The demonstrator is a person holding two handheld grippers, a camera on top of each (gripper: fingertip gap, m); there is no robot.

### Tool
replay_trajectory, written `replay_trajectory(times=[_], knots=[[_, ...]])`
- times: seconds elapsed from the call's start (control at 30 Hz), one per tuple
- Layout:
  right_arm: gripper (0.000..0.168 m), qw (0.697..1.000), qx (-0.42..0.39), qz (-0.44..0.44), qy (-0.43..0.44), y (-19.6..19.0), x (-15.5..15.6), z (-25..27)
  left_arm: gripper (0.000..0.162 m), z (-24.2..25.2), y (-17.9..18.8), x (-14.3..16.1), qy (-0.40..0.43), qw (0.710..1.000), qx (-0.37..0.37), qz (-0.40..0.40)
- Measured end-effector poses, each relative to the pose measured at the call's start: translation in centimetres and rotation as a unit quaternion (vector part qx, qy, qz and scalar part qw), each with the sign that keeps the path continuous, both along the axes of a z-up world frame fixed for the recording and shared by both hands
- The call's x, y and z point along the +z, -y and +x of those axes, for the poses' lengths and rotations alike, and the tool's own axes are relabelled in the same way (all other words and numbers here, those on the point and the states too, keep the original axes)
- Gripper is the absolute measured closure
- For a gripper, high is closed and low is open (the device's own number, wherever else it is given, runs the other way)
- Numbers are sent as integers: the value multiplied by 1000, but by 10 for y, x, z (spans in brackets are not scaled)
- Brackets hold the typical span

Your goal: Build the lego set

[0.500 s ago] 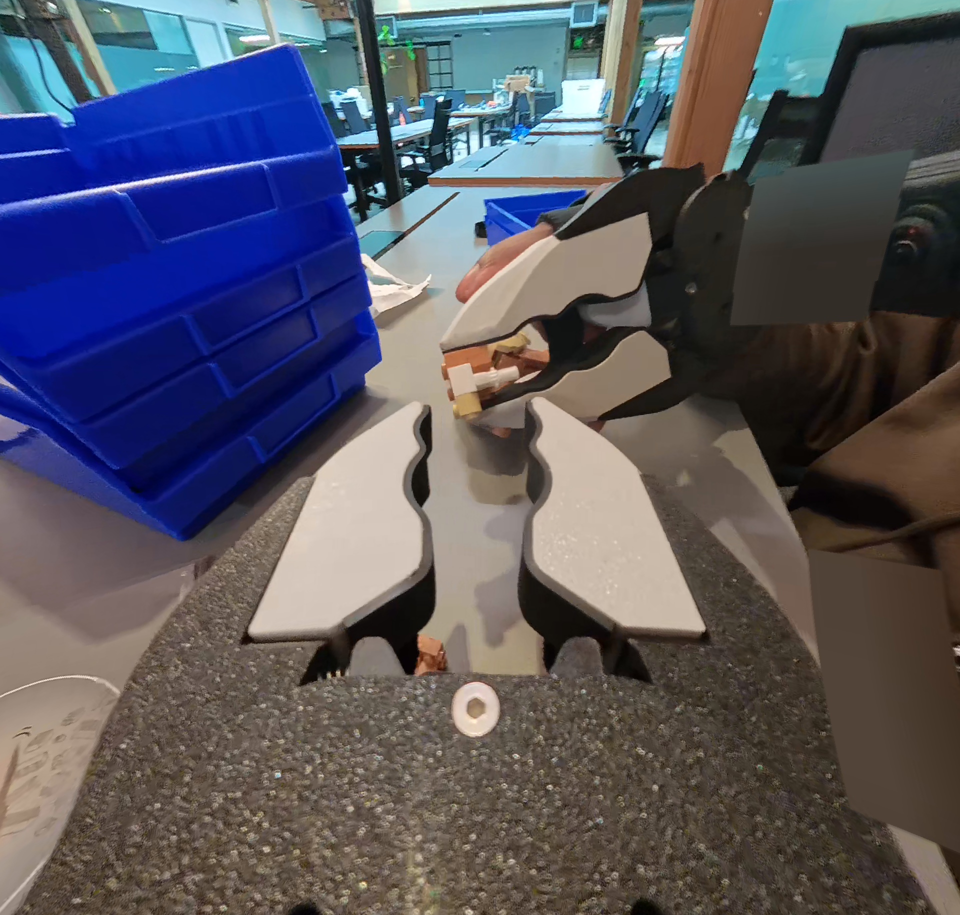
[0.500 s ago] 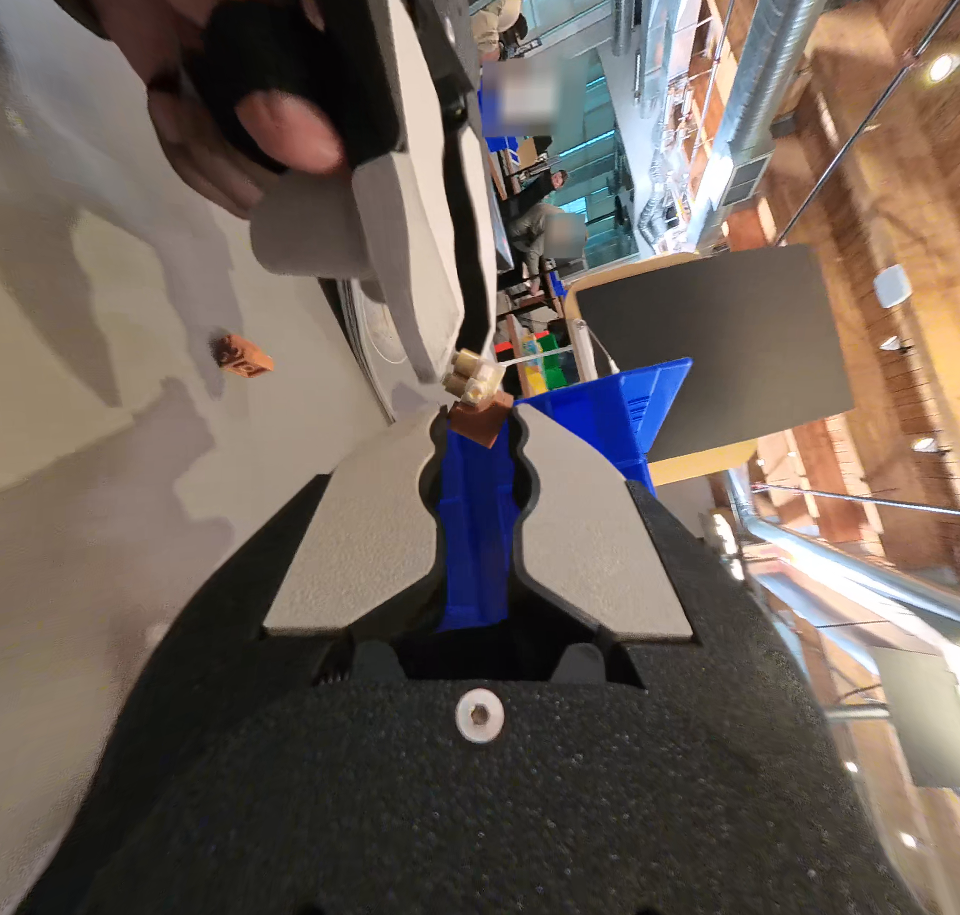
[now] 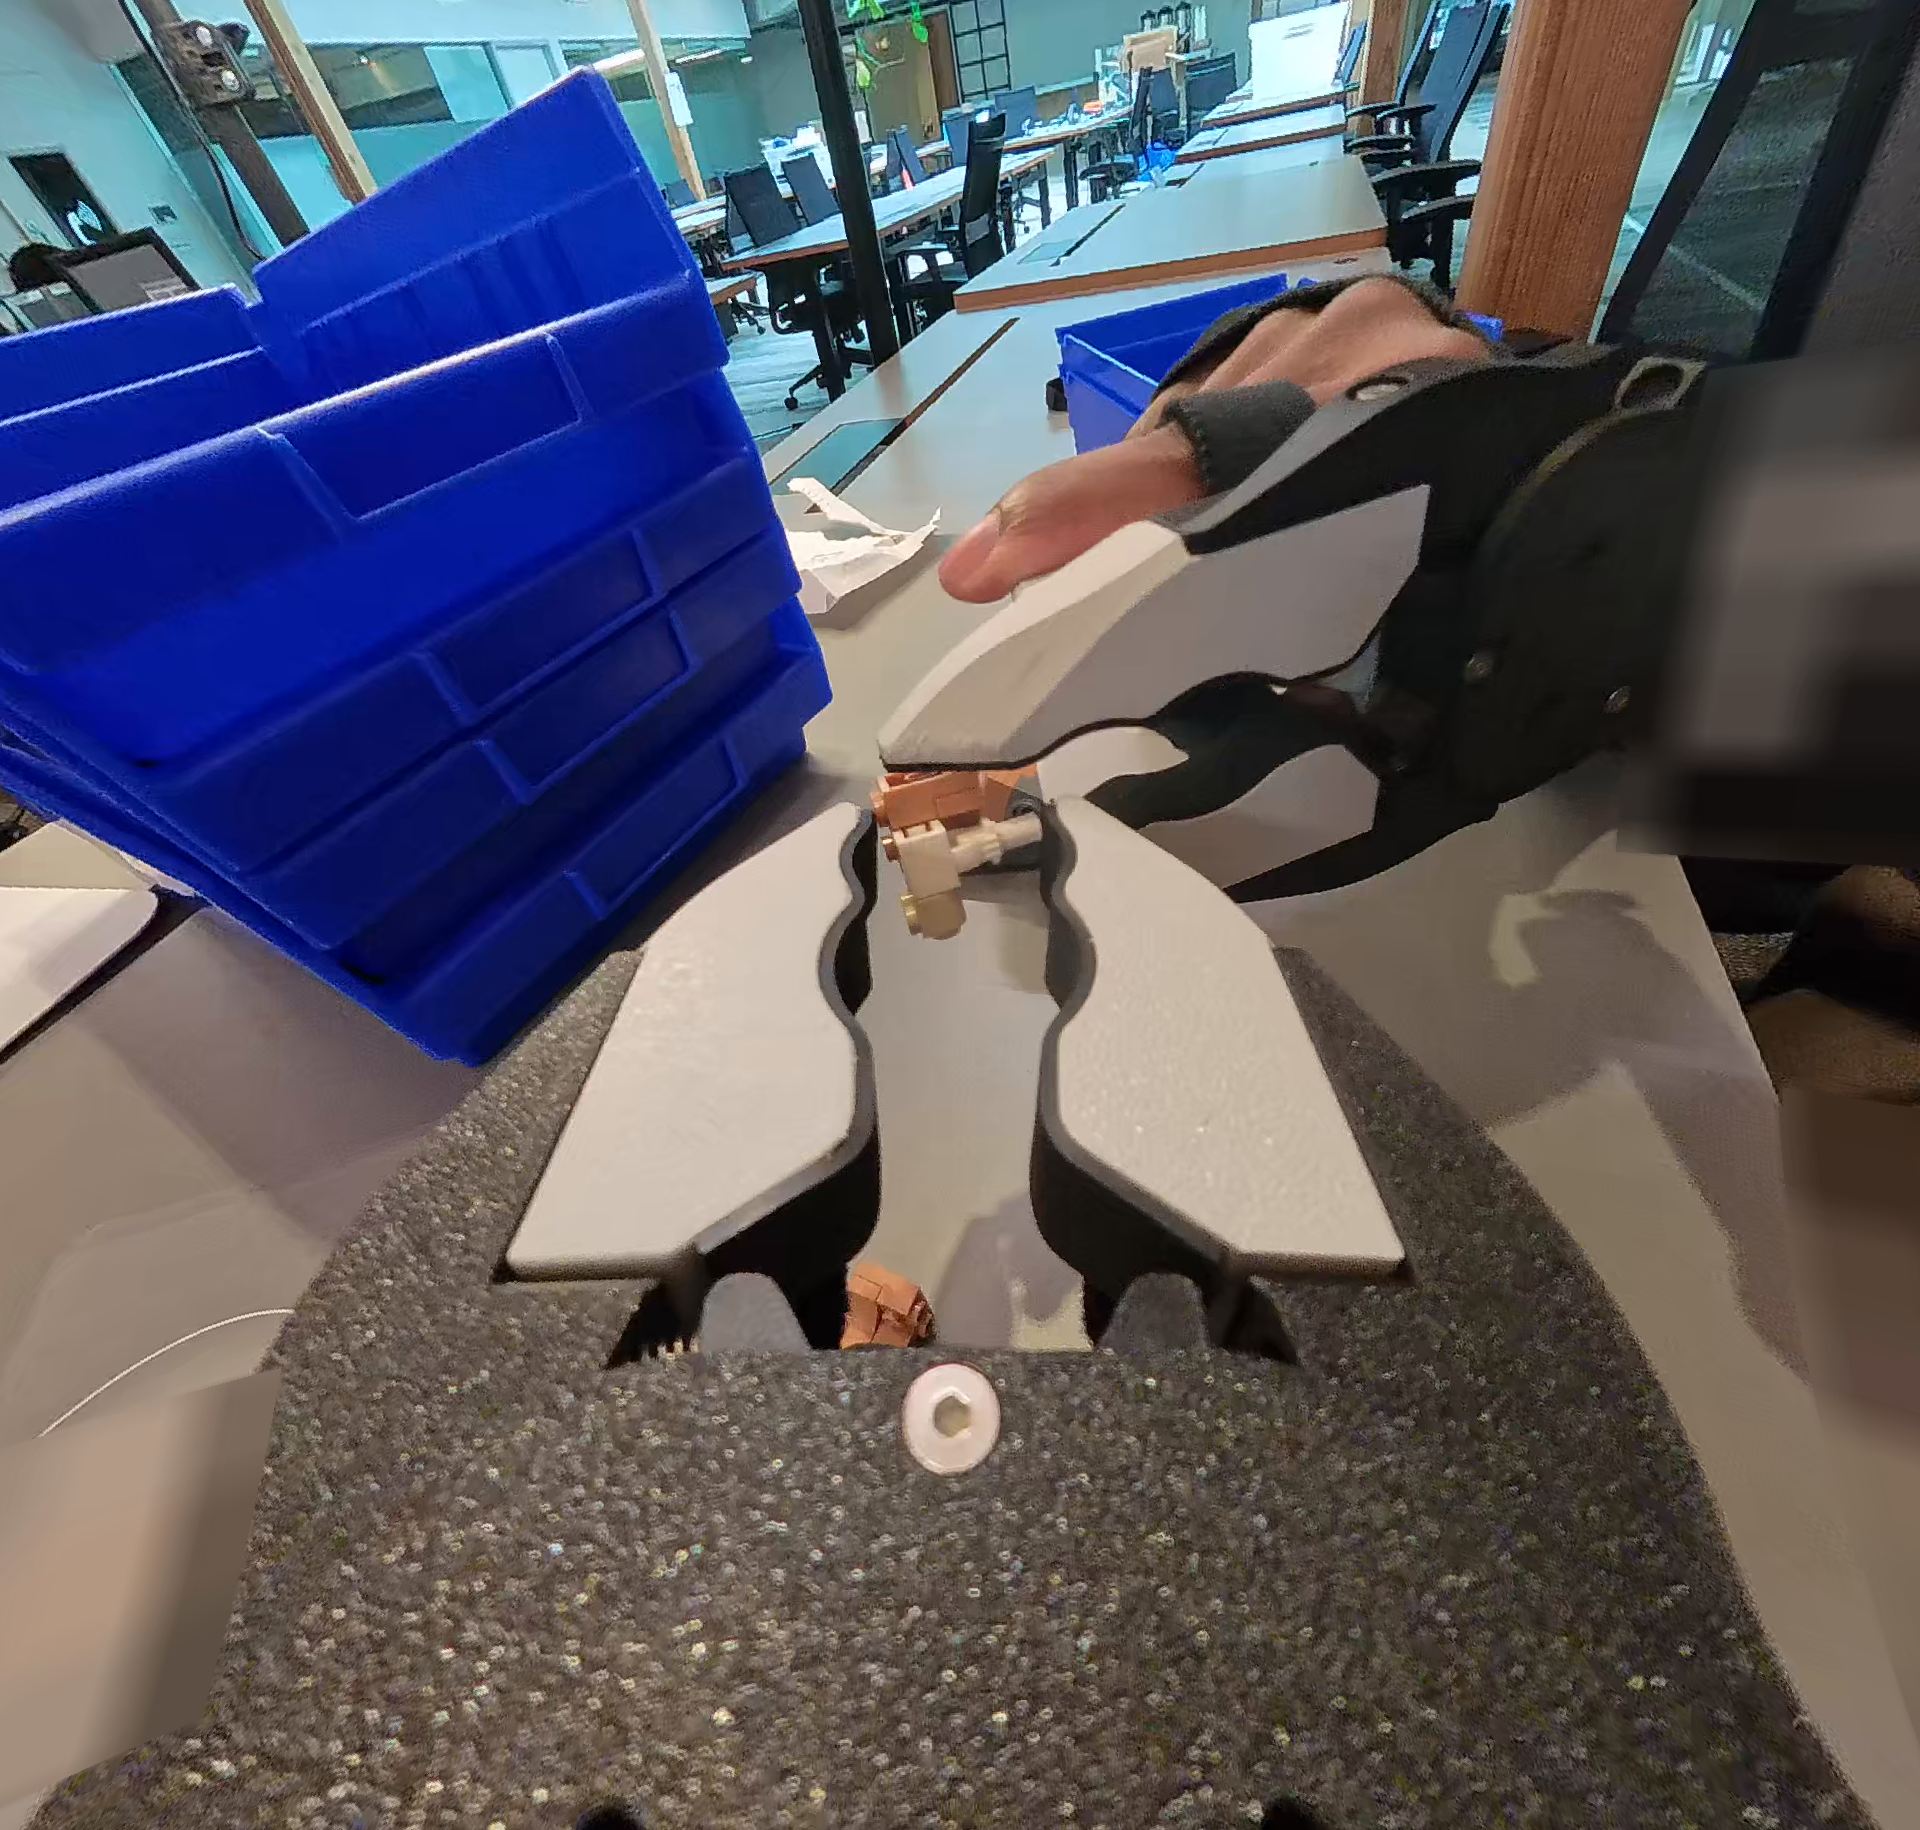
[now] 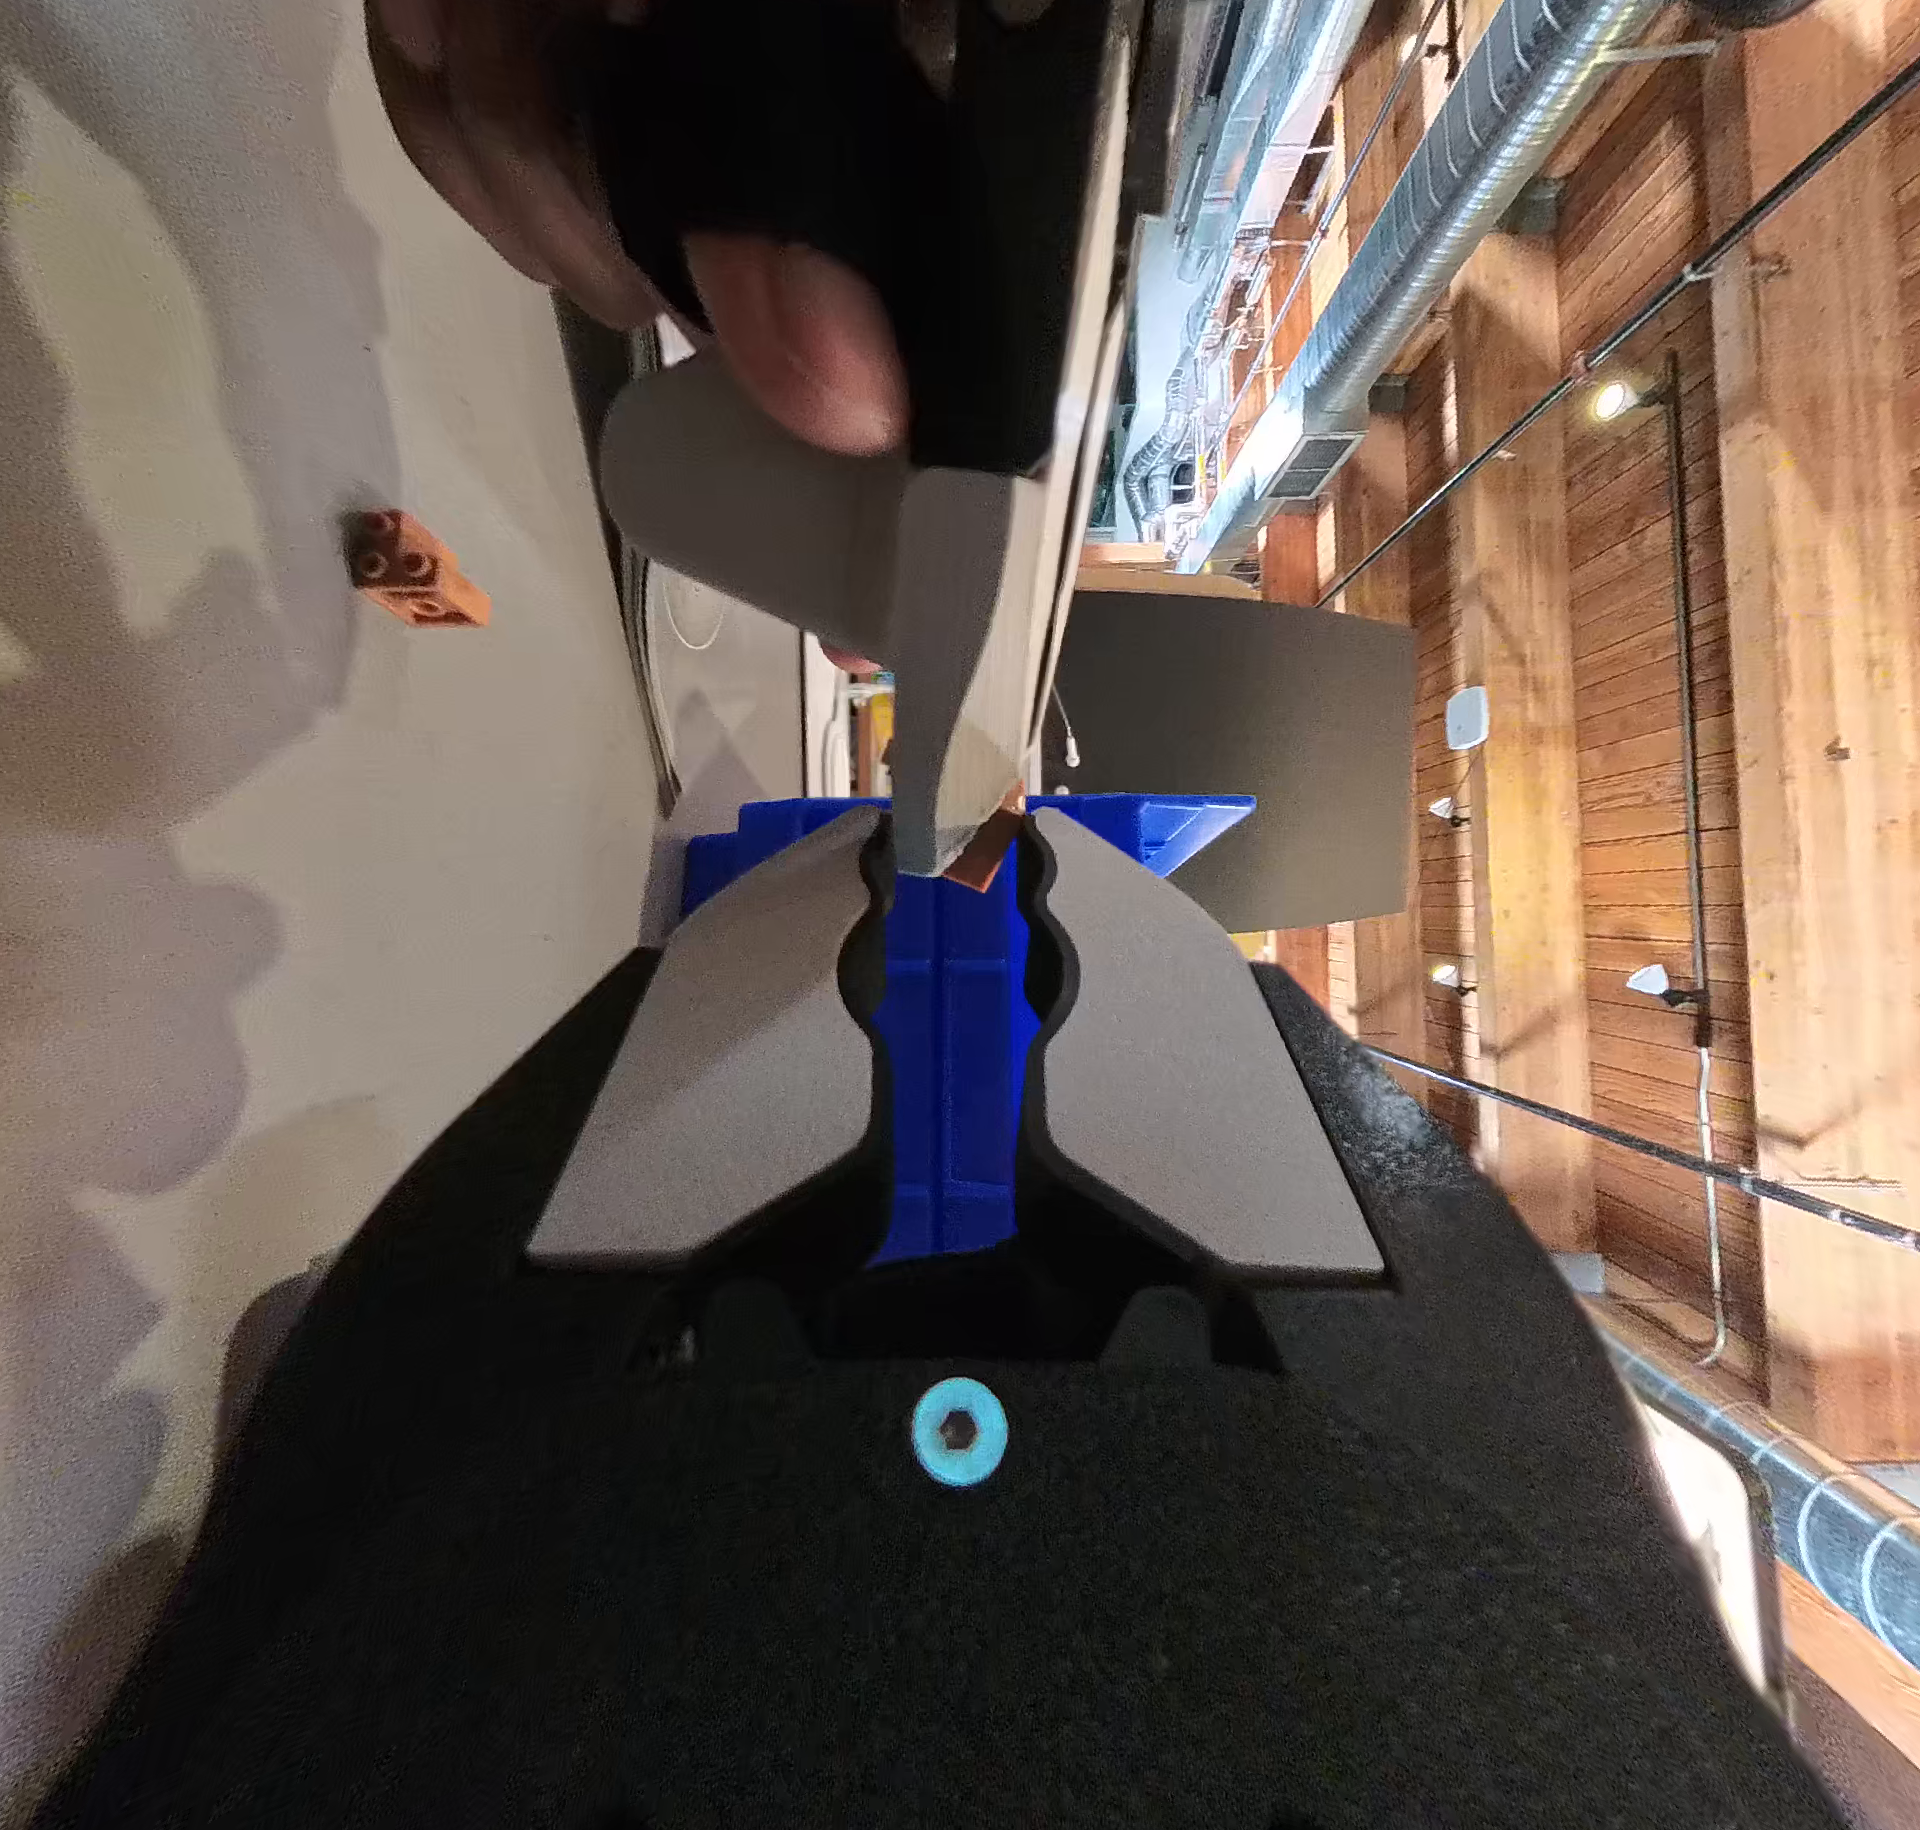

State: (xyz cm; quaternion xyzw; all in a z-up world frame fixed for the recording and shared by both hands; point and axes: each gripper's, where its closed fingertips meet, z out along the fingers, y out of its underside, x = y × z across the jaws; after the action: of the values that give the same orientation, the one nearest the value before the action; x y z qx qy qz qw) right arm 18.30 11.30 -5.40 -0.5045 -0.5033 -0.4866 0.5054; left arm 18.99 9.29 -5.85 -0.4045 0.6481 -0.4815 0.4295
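Holding the small lego assembly (image 3: 940, 835) up off the grey desk (image 3: 1039, 409), the two grippers meet tip to tip.

The right gripper (image 3: 961, 788) comes in from the side and is clamped on the brown part of the build, so the tan and cream pieces stick out free toward the left gripper (image 3: 956, 830), whose jaws stand apart on either side of them, apparently lined up to grasp or press something on. Seen from the right wrist, only a brown corner shows between its own fingertips (image 4: 909, 824). A loose brown brick (image 4: 416, 570) lies on the desk well apart, likely waiting its turn, and stacked blue bins (image 3: 395, 575) sit off to the left, clear of the work.
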Motion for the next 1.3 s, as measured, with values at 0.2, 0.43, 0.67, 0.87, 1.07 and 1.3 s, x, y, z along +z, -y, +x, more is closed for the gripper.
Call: replay_trajectory(times=[0.2,0.43,0.67,0.87,1.07,1.3], knots=[[147,999,-8,37,18,1,11,1,131,-2,0,5,-12,997,-20,-77],[147,995,-32,77,61,0,19,6,128,-4,2,9,-47,972,-63,-219],[147,989,-29,108,95,2,24,0,131,-6,-4,19,-55,935,-86,-339],[147,988,-27,113,99,2,24,-1,139,-8,0,18,-58,935,-96,-337],[148,992,-13,91,91,1,17,-2,140,-7,-4,11,-50,959,-72,-271],[149,998,26,26,45,5,4,-2,140,-5,-10,-3,-45,995,-16,-83]])
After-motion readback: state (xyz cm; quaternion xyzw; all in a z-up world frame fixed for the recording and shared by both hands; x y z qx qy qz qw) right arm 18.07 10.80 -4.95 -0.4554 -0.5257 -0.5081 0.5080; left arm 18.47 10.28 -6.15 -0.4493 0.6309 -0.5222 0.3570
